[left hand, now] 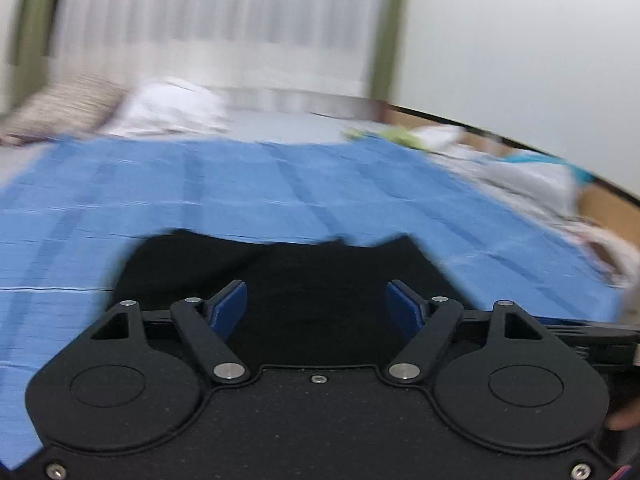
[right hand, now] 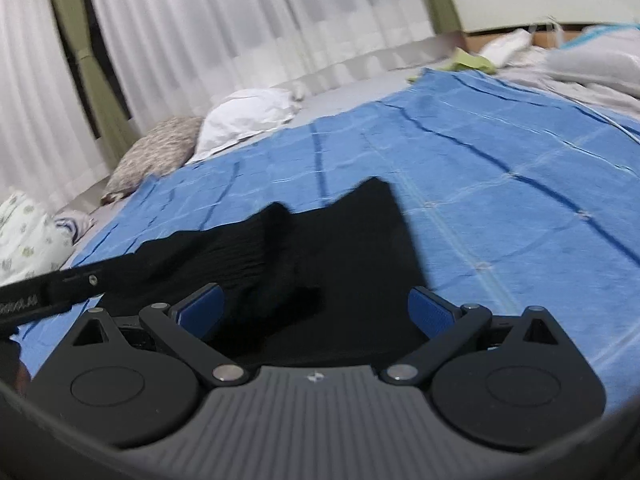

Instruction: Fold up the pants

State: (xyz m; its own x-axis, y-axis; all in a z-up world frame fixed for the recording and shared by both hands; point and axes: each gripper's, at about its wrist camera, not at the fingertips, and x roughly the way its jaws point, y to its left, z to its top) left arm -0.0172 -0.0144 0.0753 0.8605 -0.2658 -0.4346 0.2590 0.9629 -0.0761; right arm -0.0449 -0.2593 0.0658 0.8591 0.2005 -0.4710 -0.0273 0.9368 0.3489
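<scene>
The black pants [right hand: 332,264] lie on the blue checked sheet [right hand: 500,184], close under both grippers, and they serve as the landmark here. Their far edge is uneven — two raised corners with a dip between them in the right wrist view, a wavy line in the blurred left wrist view [left hand: 280,276]. The right edge runs straight back toward the near side.

The left gripper [left hand: 316,304] stands with its blue pads spread wide, nothing between them, the pants dark below the gap. The right gripper [right hand: 316,308] is likewise spread wide and holds nothing; the cloth lies under and ahead of it. Left of the pants in the right wrist view, part of the left gripper [right hand: 52,284] reaches in as a black bar.

Beyond the pants' far edge the sheet runs bare for a long stretch, and to their right as well. Farther off behind the pants sit a white pillow [right hand: 248,116] and a patterned pillow [right hand: 156,152], with white curtains [right hand: 240,20] behind — to the far right, a heap of pale bedding [right hand: 592,64] at the sheet's edge.
</scene>
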